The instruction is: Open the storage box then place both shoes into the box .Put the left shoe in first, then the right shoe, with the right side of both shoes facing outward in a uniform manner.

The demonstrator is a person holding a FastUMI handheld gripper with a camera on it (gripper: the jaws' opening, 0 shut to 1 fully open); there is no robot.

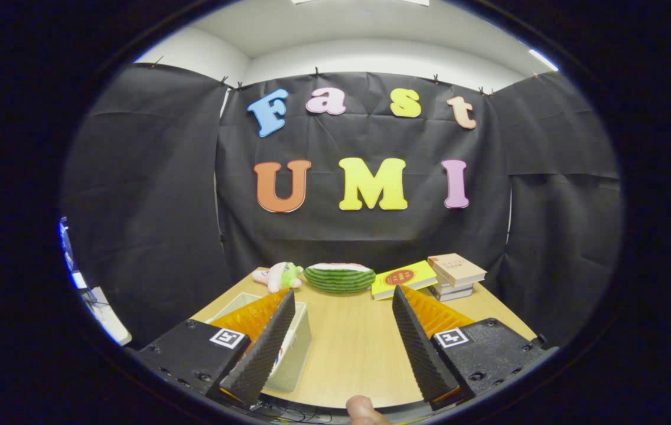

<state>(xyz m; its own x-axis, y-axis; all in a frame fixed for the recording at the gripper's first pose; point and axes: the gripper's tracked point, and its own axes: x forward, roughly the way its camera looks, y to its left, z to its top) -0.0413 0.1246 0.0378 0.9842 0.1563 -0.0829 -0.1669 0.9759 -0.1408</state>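
The tongs (341, 348) hang wide open above the wooden table (353, 354), nothing between the two ribbed fingers (264, 348). The storage box (294, 360), pale and translucent, sits on the table just behind the left finger, partly hidden by it. Beyond the fingers, along the far edge: a plush toy (279, 275), a watermelon-slice cushion (339, 277), a yellow book (403, 278) and a stack of books (455, 276). A fingertip (362, 408) shows at the near edge.

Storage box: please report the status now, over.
Tongs open, nothing held. Storage box behind left finger, lid unclear. Bare table between fingers; watermelon toy beyond.
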